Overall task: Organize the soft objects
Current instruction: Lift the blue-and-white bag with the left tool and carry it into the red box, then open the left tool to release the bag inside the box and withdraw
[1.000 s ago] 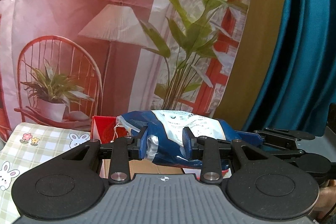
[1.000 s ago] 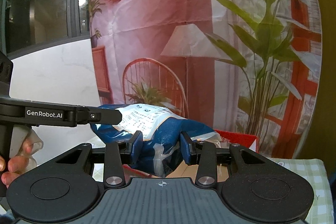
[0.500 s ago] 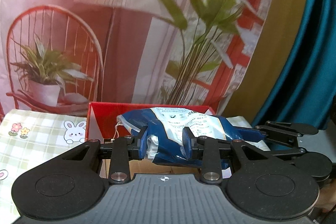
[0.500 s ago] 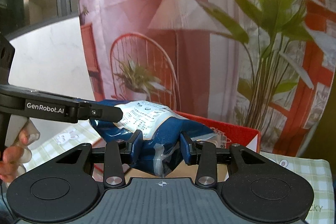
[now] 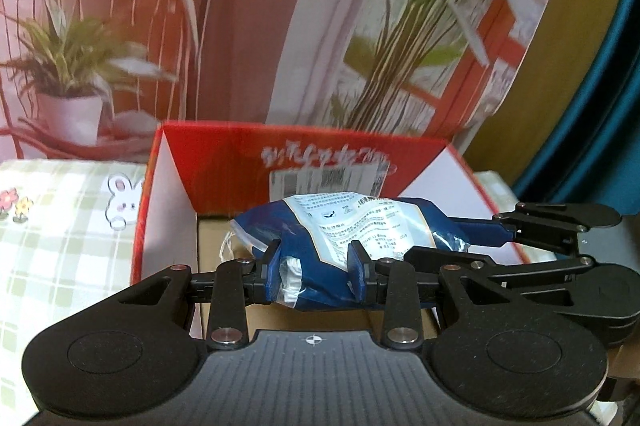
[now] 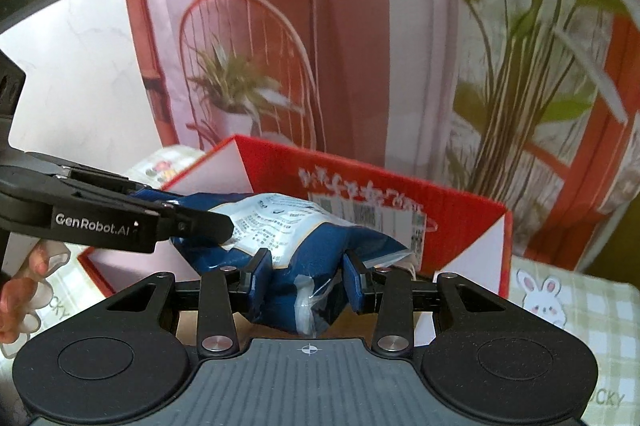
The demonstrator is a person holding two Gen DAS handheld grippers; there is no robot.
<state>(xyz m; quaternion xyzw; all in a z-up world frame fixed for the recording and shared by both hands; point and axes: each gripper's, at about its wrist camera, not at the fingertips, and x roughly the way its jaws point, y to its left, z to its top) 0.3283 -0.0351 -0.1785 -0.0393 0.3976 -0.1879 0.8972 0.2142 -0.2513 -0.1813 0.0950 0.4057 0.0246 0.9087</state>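
Note:
A soft blue and white plastic packet (image 5: 352, 226) hangs between both grippers, above the open red cardboard box (image 5: 304, 154). My left gripper (image 5: 316, 272) is shut on the packet's near end, its blue pads pressing into the plastic. My right gripper (image 6: 307, 284) is shut on the other end of the same packet (image 6: 288, 226). In the left wrist view the right gripper (image 5: 520, 230) reaches in from the right; in the right wrist view the left gripper (image 6: 176, 218) comes in from the left. The box (image 6: 400, 194) shows a brown cardboard floor under the packet.
The box stands on a green checked tablecloth (image 5: 60, 234) with rabbit and flower prints. A printed backdrop (image 5: 240, 26) with a chair, lamp and plants hangs right behind it. A teal curtain (image 5: 608, 106) is at the far right. A gloved hand (image 6: 28, 290) holds the left gripper's handle.
Both grippers have come down and forward with the packet, tilting further downward. The red box has grown larger in view and its inside now shows beneath the packet.

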